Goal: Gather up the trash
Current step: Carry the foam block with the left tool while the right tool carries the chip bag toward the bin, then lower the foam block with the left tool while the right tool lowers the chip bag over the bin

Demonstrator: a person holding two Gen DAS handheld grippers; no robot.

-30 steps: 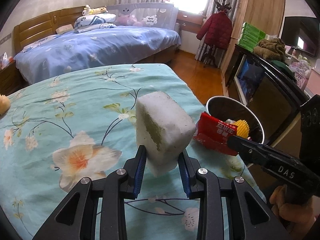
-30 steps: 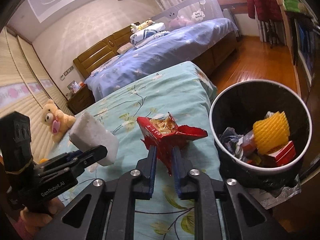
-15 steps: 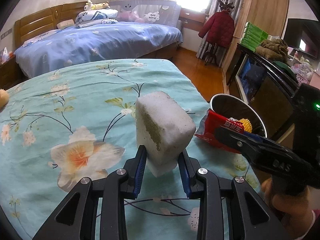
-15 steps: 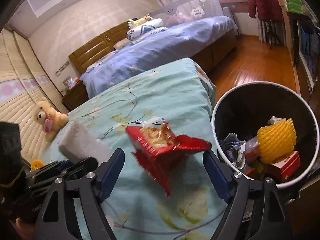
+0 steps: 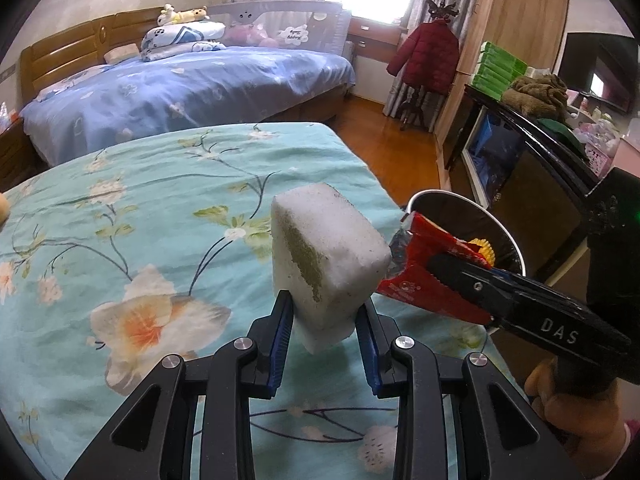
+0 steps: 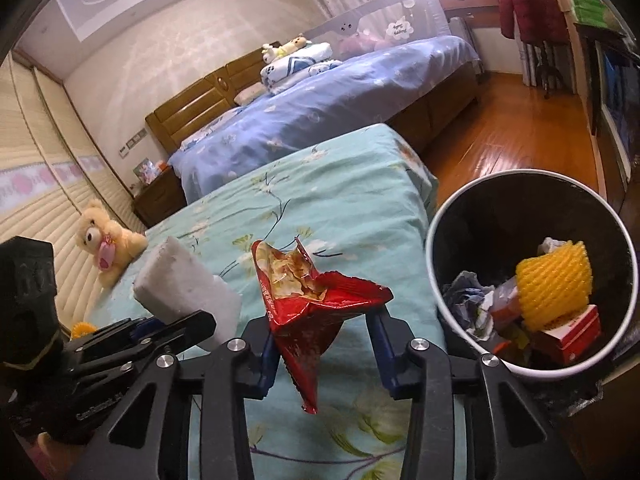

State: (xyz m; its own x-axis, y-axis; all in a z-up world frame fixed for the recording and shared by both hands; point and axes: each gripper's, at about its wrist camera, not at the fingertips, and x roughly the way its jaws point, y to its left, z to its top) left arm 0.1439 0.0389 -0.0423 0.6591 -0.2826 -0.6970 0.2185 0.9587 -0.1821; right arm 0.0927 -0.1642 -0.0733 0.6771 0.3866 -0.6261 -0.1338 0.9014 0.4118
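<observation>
My left gripper [image 5: 324, 340] is shut on a white foam block [image 5: 324, 256] with a dirty side, held above the floral bed cover. The block also shows at the left of the right wrist view [image 6: 184, 288]. My right gripper [image 6: 324, 354] holds a torn red snack wrapper [image 6: 312, 304] between partly closed jaws, left of the trash bin [image 6: 436, 280]. In the left wrist view the wrapper [image 5: 424, 276] sits in the right gripper's fingers in front of the bin [image 5: 448, 200]. The bin holds a yellow foam net, crumpled paper and a red box.
A turquoise floral bed [image 5: 140, 208] lies under both grippers, its edge beside the bin. A blue bed [image 5: 180, 88] stands behind. A teddy bear [image 6: 106, 240] sits at the bed's left. A dark cabinet [image 5: 532, 160] and wooden floor [image 6: 500, 140] are to the right.
The right gripper's jaws opened wide half a second ago and have now narrowed around the red wrapper again. The left gripper keeps the foam block, drifting slightly.
</observation>
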